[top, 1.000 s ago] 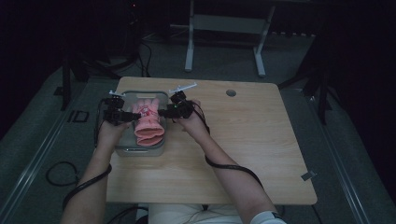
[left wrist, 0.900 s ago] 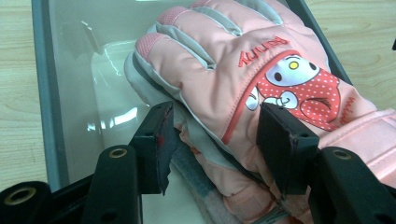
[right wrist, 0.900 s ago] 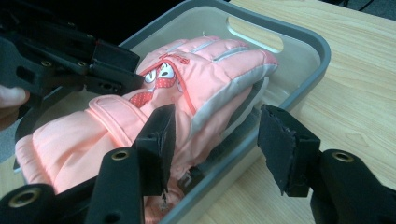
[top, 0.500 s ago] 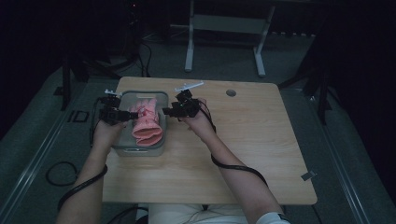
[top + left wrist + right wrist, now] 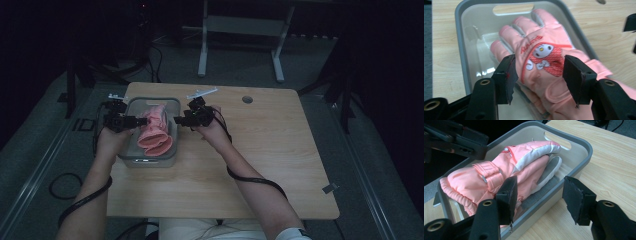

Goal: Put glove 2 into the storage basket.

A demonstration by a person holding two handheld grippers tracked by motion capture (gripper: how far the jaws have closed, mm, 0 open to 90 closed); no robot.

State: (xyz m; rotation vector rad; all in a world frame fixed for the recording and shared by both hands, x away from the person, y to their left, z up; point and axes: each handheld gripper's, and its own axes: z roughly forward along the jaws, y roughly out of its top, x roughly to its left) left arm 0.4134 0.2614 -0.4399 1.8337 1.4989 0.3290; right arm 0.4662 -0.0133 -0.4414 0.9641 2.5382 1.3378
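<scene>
Pink gloves [image 5: 154, 132] lie stacked in grey bin [image 5: 172, 102] at tabletop's left edge | left gripper [image 5: 539, 75] wide open, empty, straddling top glove | right gripper [image 5: 537, 197] wide open, empty, over bin's rim, positioned to grasp.

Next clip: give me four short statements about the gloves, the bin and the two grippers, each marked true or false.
1. The pink gloves lie in the grey bin. True.
2. The left gripper is shut on a glove. False: its fingers stand open, either side of it.
3. The right gripper is open. True.
4. The bin sits at the table's right edge. False: it sits near the left edge.
</scene>
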